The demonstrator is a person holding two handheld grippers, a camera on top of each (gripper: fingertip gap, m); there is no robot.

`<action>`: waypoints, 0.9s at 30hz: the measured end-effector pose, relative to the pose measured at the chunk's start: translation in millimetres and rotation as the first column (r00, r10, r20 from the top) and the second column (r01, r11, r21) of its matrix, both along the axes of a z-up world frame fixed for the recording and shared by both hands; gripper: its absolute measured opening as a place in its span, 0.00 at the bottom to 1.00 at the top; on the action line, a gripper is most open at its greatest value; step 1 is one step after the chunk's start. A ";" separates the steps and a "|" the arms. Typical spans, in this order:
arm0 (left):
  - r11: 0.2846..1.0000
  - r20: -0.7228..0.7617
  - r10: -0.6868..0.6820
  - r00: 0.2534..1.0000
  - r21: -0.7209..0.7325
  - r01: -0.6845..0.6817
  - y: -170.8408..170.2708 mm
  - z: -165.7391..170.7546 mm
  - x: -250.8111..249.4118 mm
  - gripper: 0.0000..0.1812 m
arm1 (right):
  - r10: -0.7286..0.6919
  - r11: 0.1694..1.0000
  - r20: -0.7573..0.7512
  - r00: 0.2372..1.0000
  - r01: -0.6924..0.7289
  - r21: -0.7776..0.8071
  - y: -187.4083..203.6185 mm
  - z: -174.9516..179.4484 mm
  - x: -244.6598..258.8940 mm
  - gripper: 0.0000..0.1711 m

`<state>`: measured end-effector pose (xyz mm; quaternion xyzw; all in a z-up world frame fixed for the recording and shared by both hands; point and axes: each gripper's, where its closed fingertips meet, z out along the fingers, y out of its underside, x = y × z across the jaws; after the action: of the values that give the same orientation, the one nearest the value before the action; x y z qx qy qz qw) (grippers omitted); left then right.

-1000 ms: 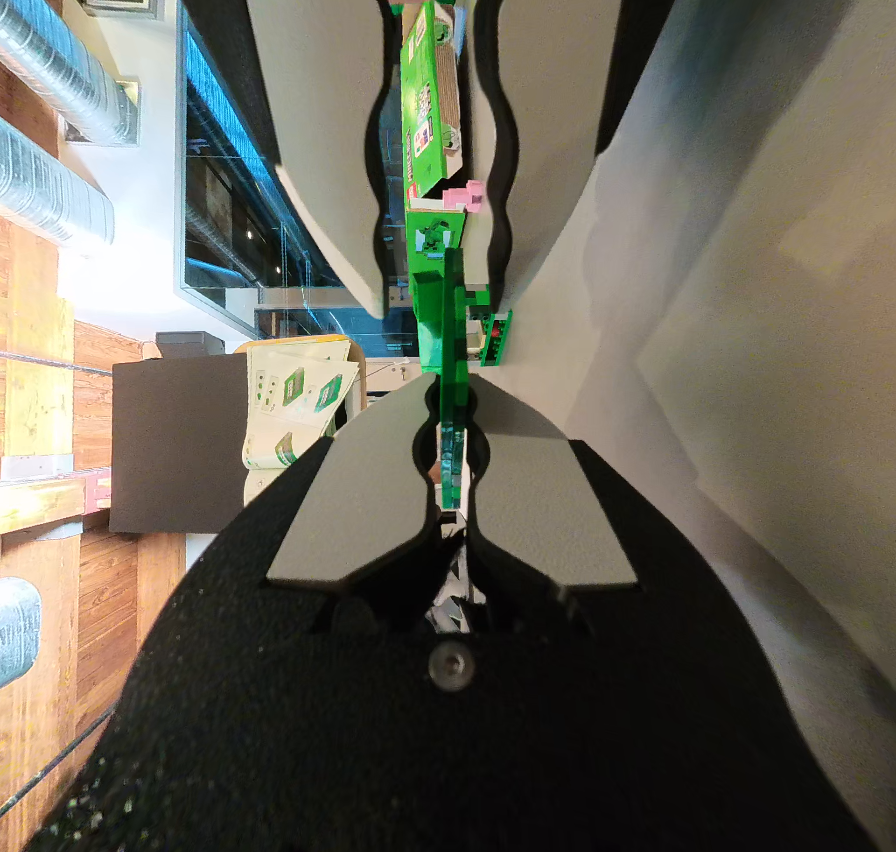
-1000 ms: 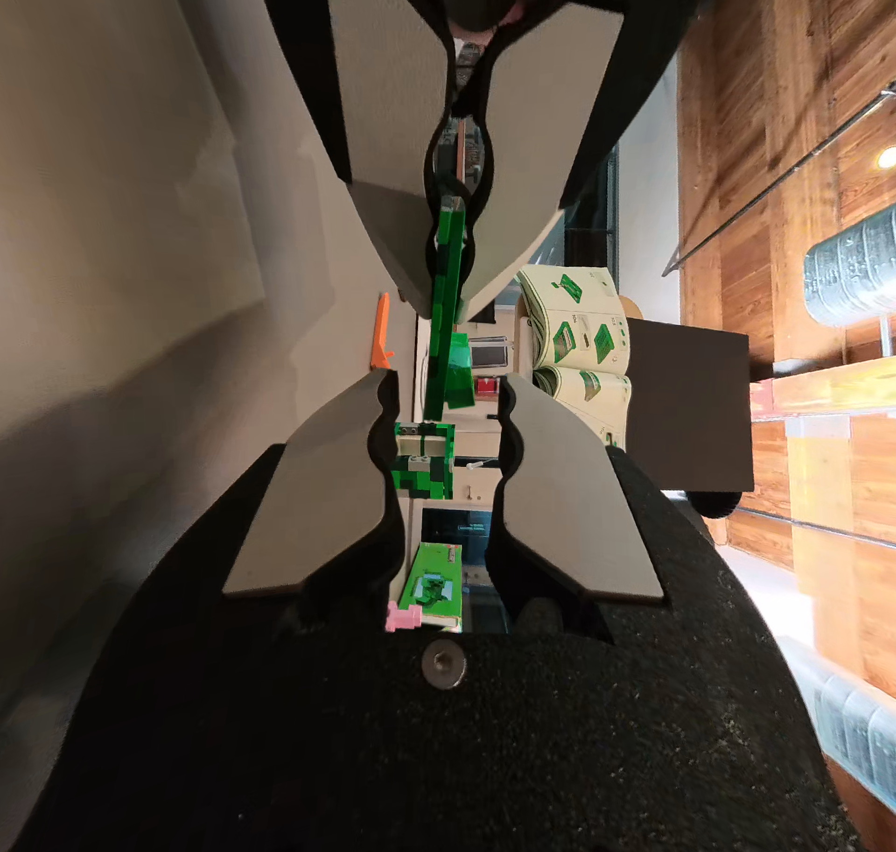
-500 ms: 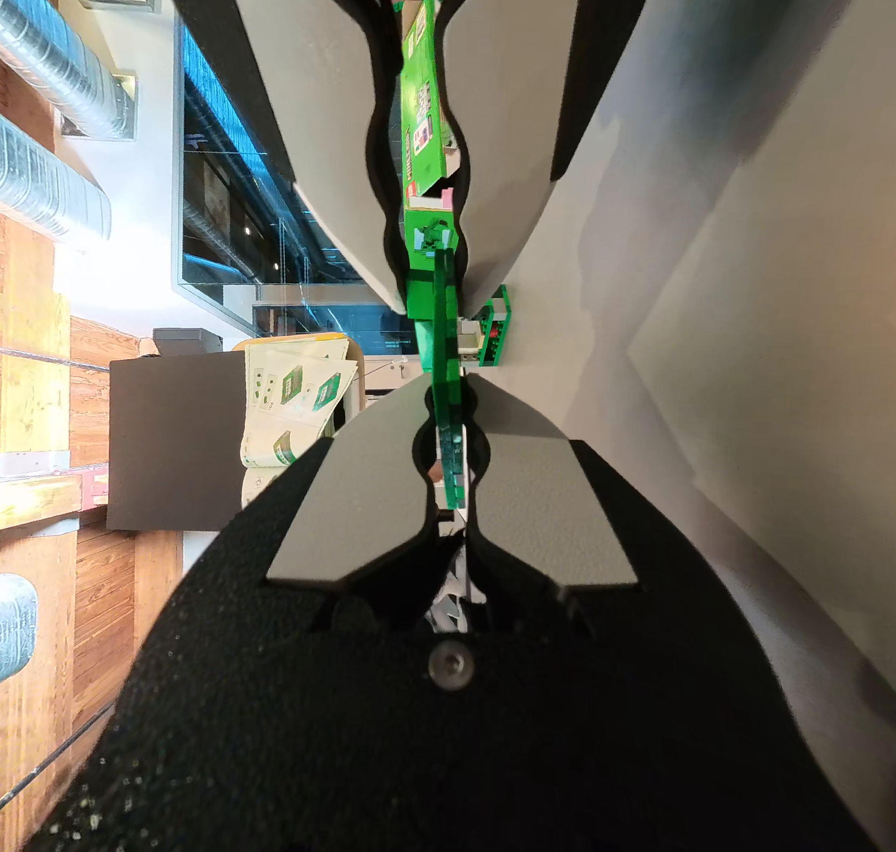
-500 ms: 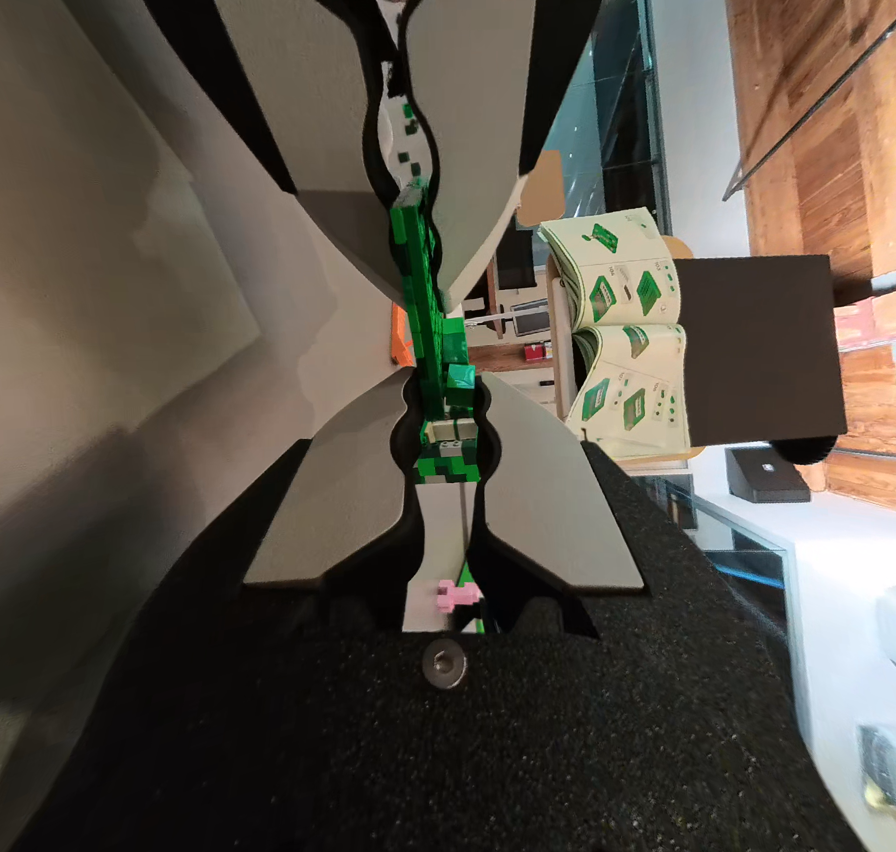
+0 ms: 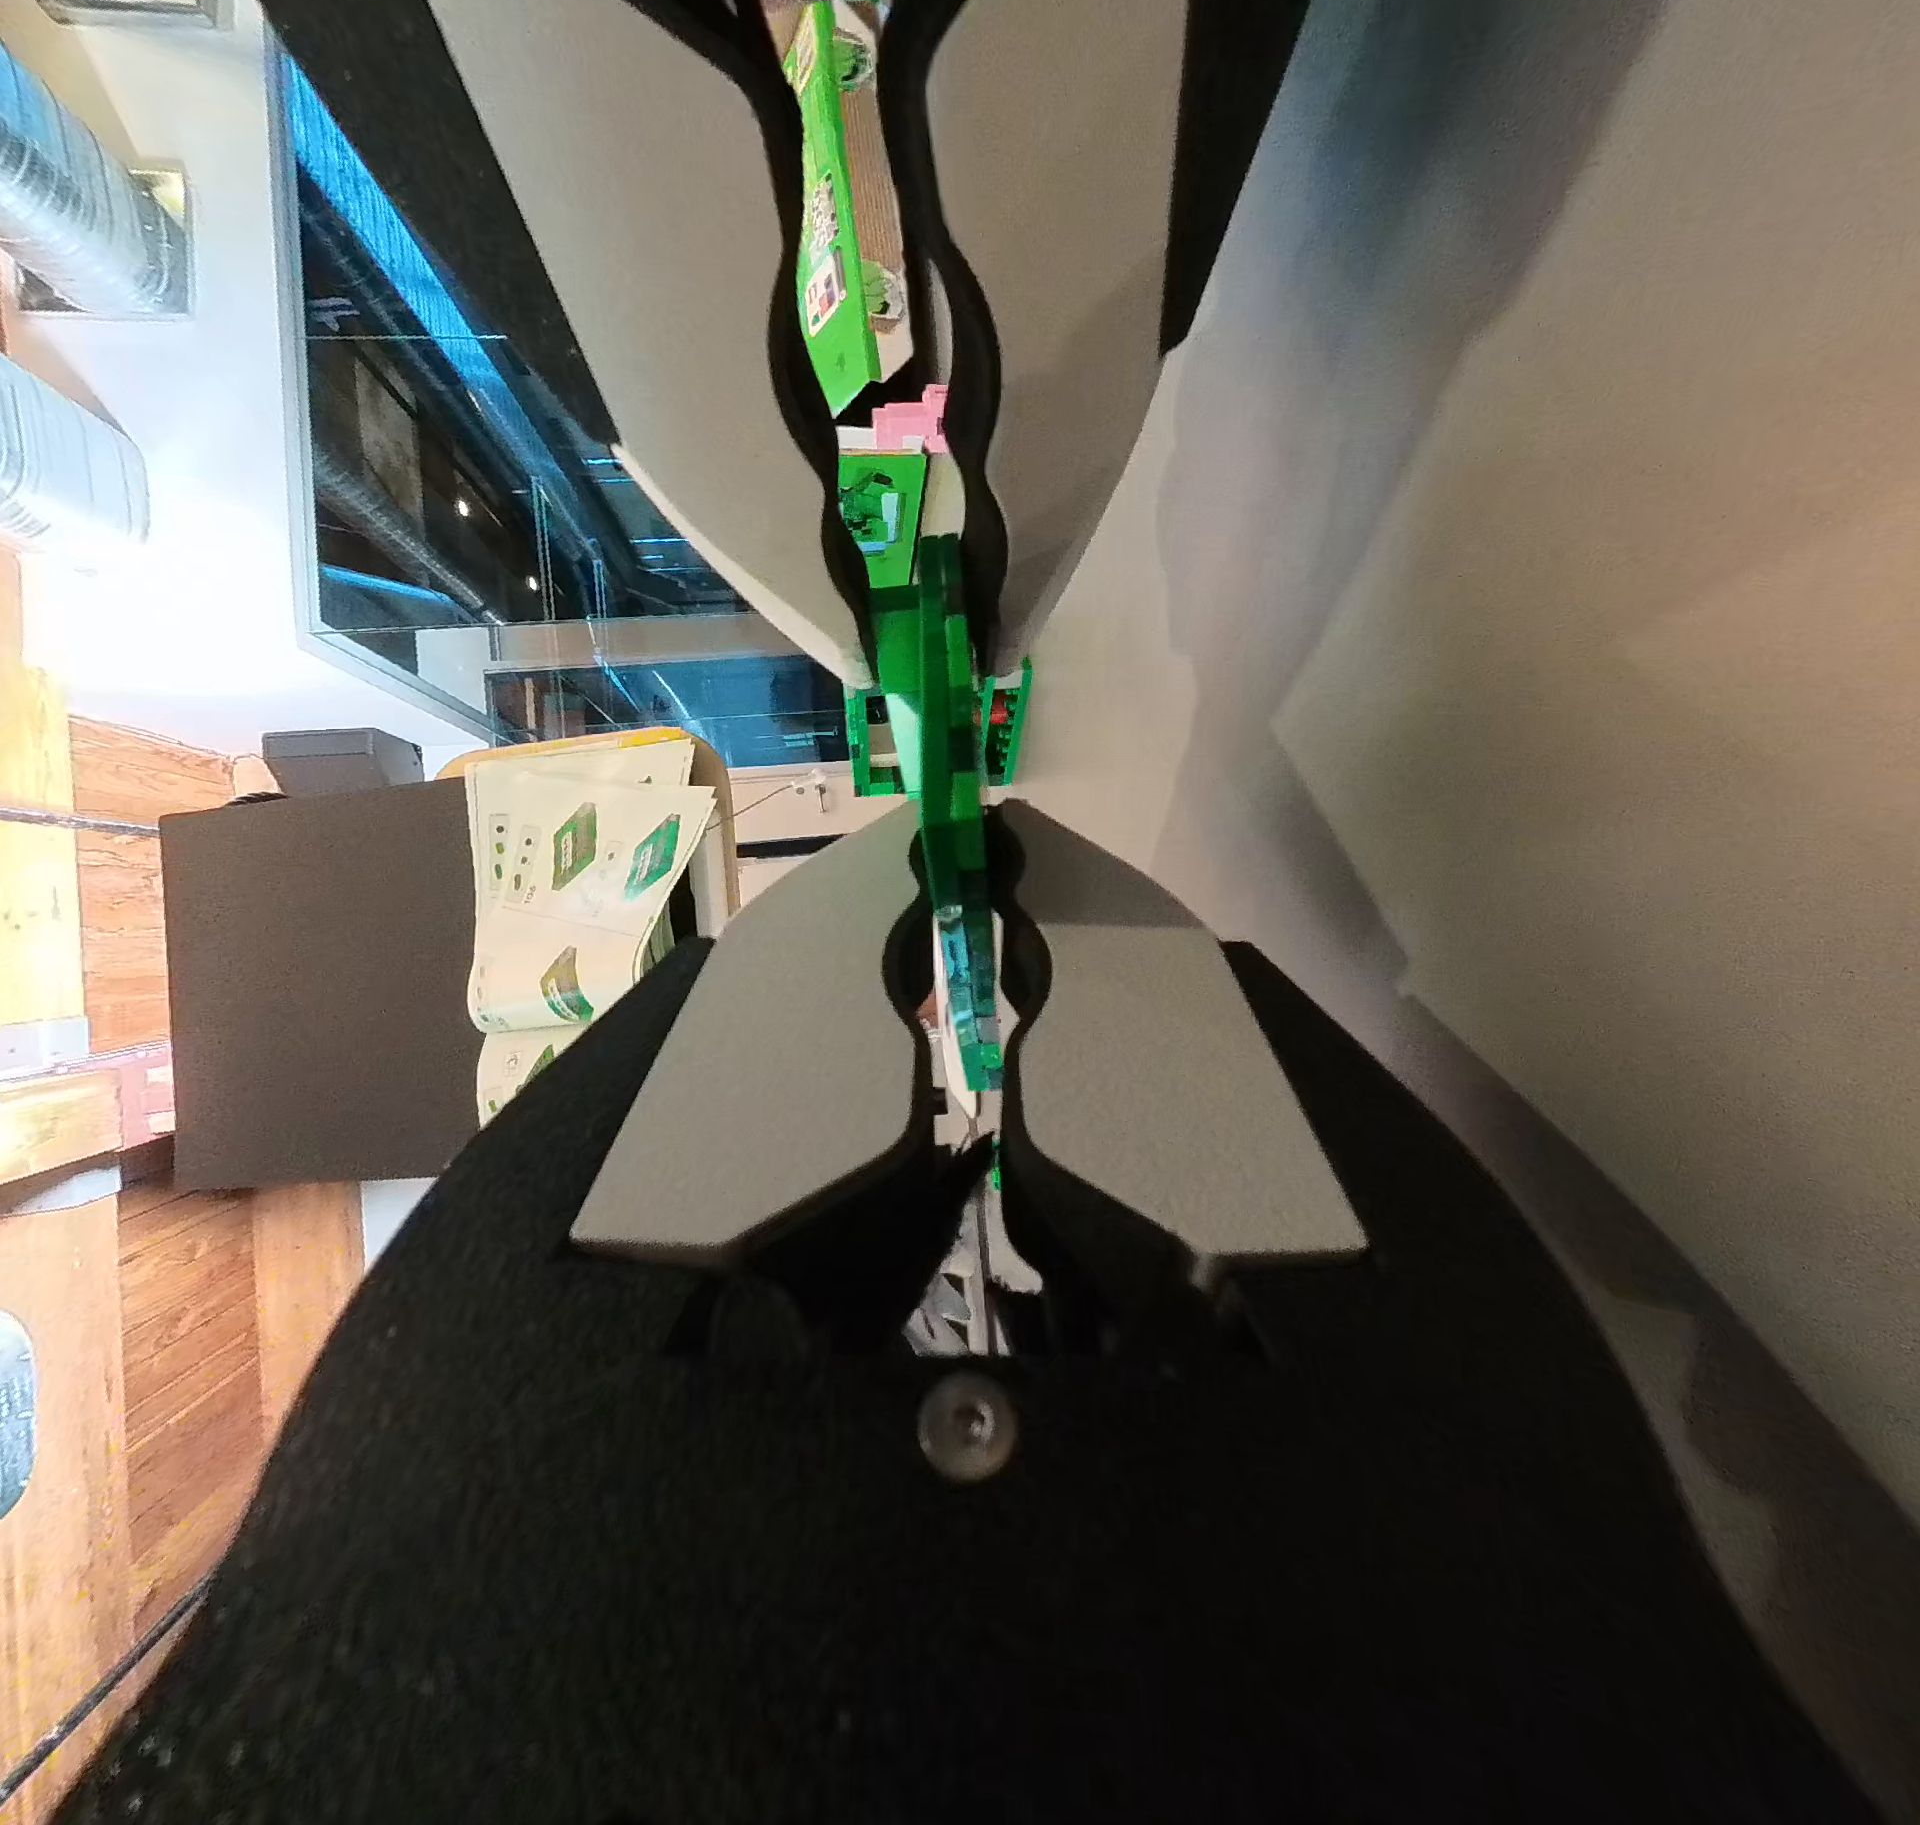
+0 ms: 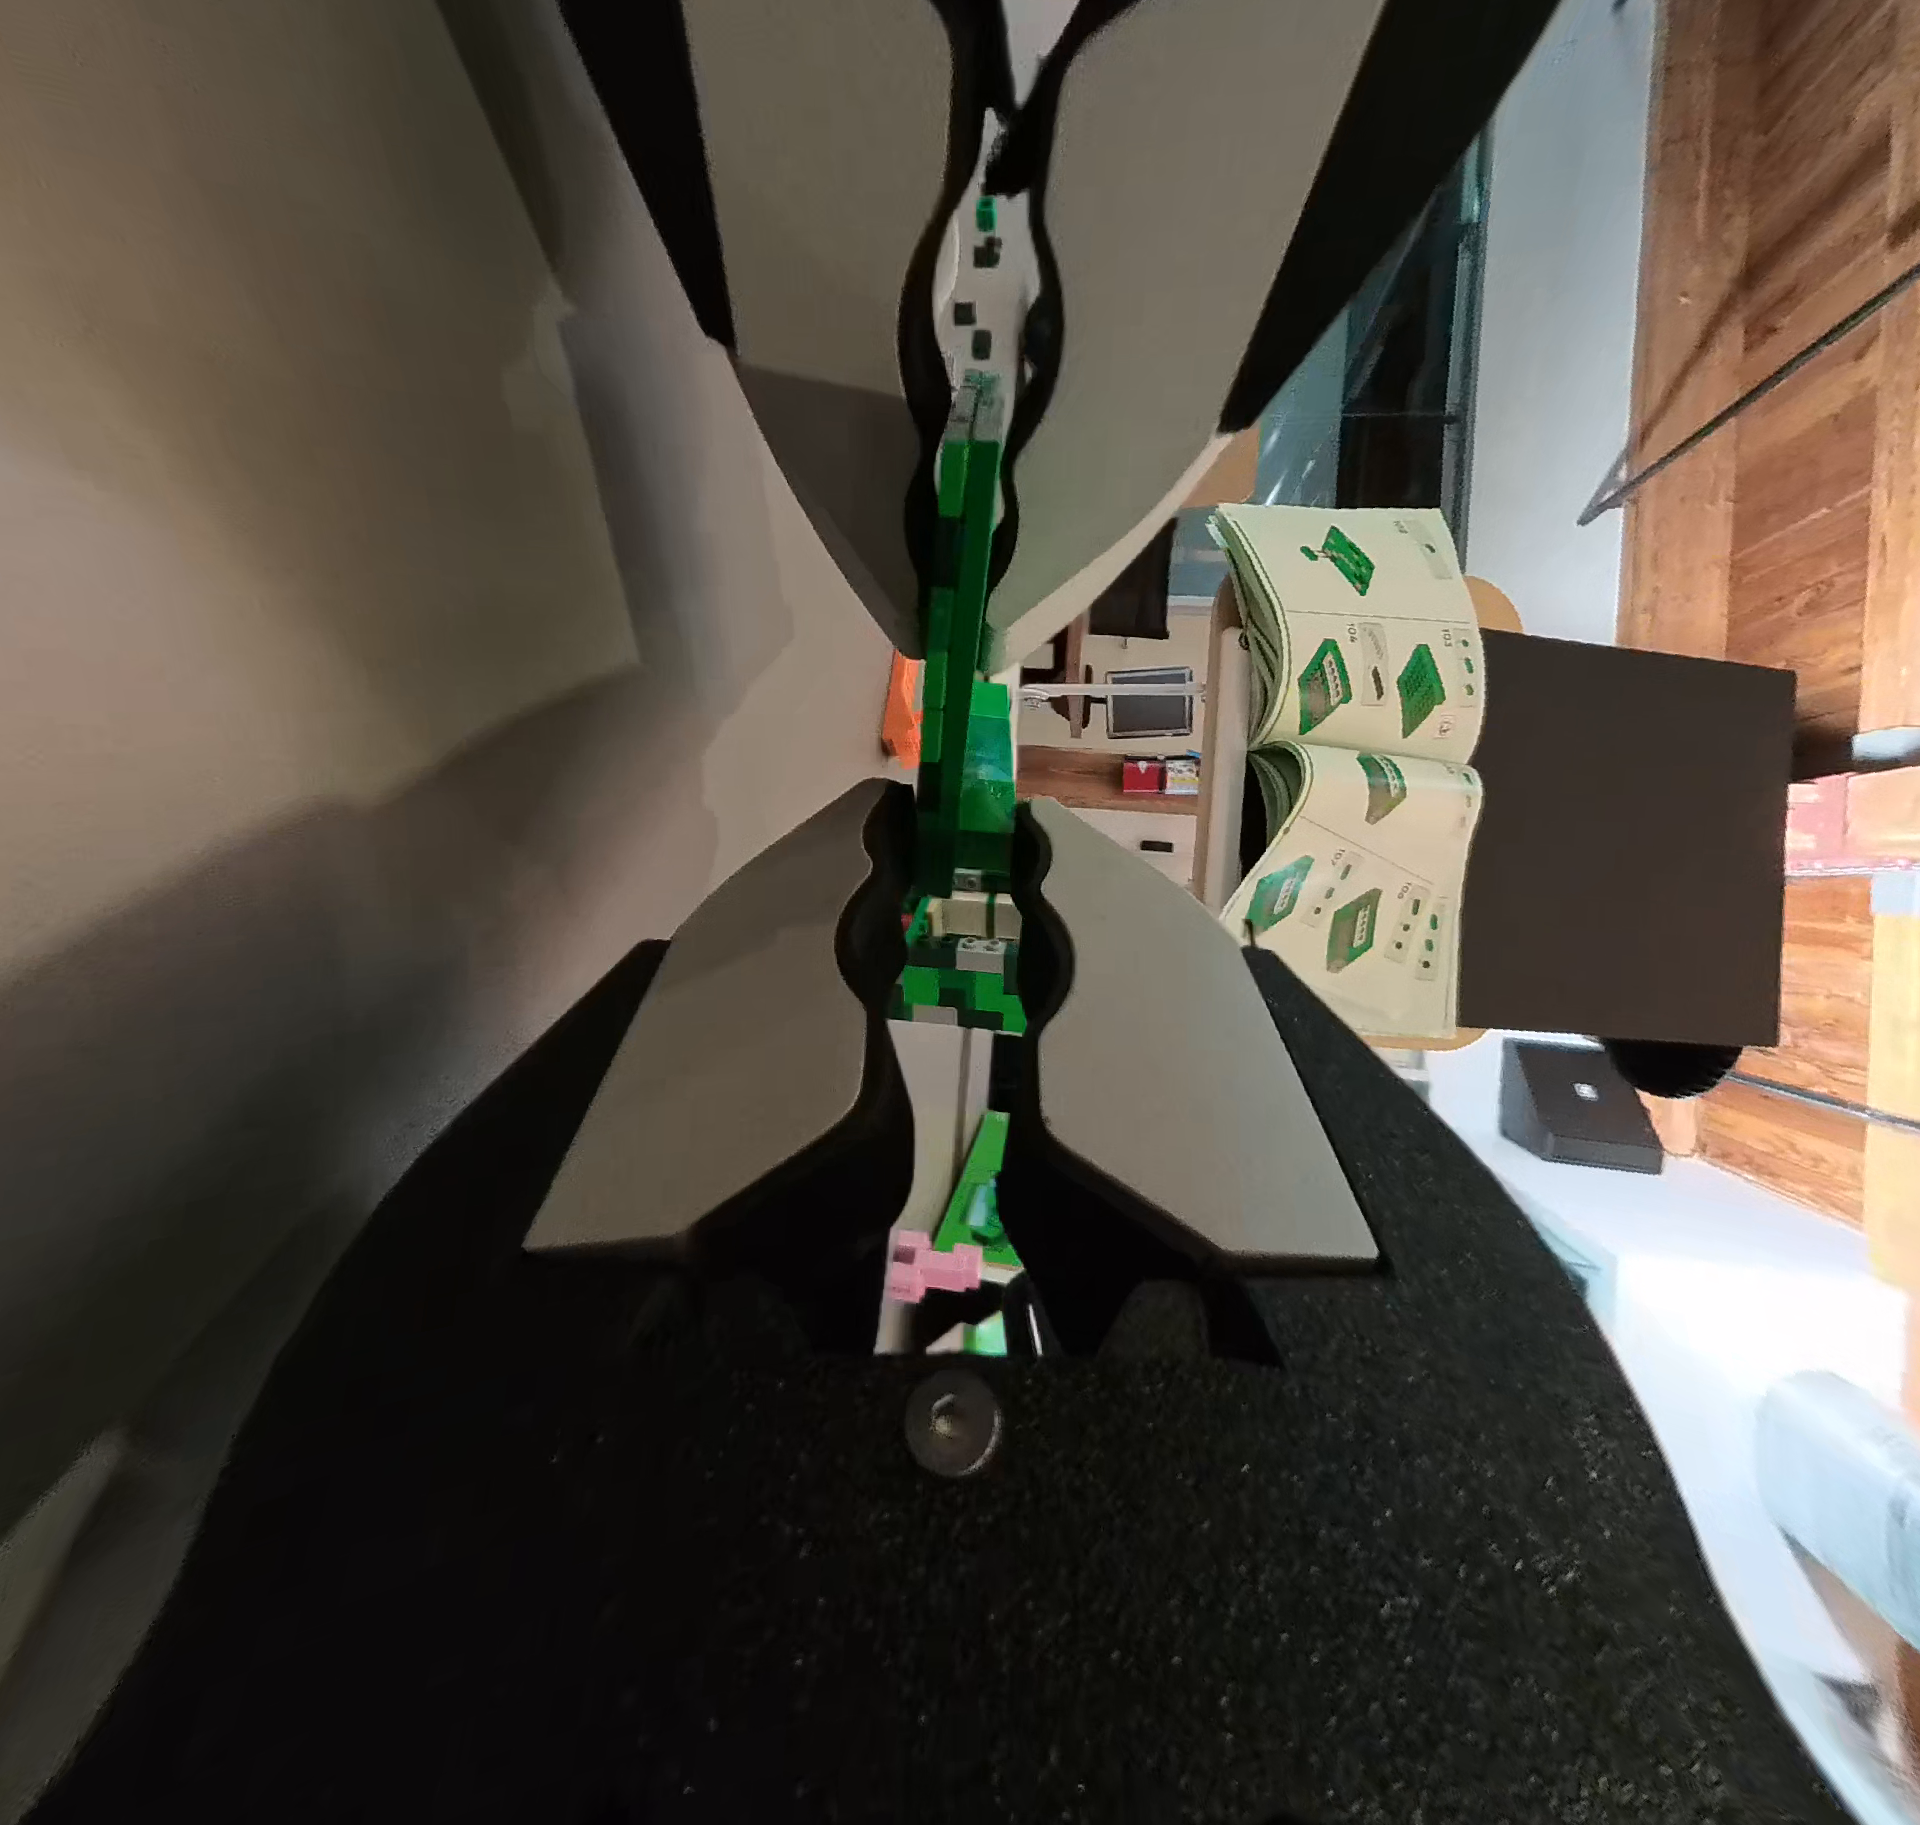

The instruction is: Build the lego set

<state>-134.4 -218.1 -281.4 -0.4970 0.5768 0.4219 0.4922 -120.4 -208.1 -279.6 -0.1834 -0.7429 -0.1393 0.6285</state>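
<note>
My left gripper [image 5: 961, 819] clamped on green plate [image 5: 951, 736], held edge-on above table [image 5: 1558, 632]. My right gripper [image 6: 961, 809] pinching same plate's opposite end. Open booklet [image 6: 1351, 799] beyond.

We see only an edge-on sliver of the green brick plate [image 5: 951, 726], green printed cardboard box [image 5: 844, 217] half hidden behind the right tool's grey pads [image 5: 644, 248], small dark bricks [image 6: 977, 310] too tiny to identify

Probably an office or studio loft: exposed ducts [image 5: 62, 206], wood-panelled walls [image 6: 1787, 248], glass partition [image 5: 468, 487], desk monitor [image 6: 1148, 703].
</note>
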 end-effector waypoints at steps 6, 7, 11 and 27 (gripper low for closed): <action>0.999 0.053 -0.003 0.999 -0.034 0.005 4.7 -1.7 -6.6 0.03 | 0.009 0.914 -0.125 0.992 -0.059 -0.402 1.5 -1.7 -4.7 0.25; 0.998 0.054 -0.007 0.999 -0.057 0.010 5.8 -6.1 -9.3 0.03 | -0.005 0.875 -0.119 0.993 -0.053 -0.482 3.8 -5.7 -5.8 0.33; 0.997 0.103 -0.005 0.995 -0.077 0.013 8.4 -6.7 -13.9 0.03 | -0.009 0.829 -0.149 0.989 -0.076 -0.554 11.1 -6.8 -6.3 0.34; 0.987 0.196 0.115 0.974 0.092 -0.135 29.6 22.6 -79.4 0.03 | 0.264 0.649 -0.445 0.856 -0.499 -0.574 14.3 38.4 -35.7 0.18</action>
<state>-213.8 -188.5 -258.8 -0.5438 0.4717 0.4324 0.5430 -156.1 -193.8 -241.2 -0.2542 -0.6506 0.3072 0.6463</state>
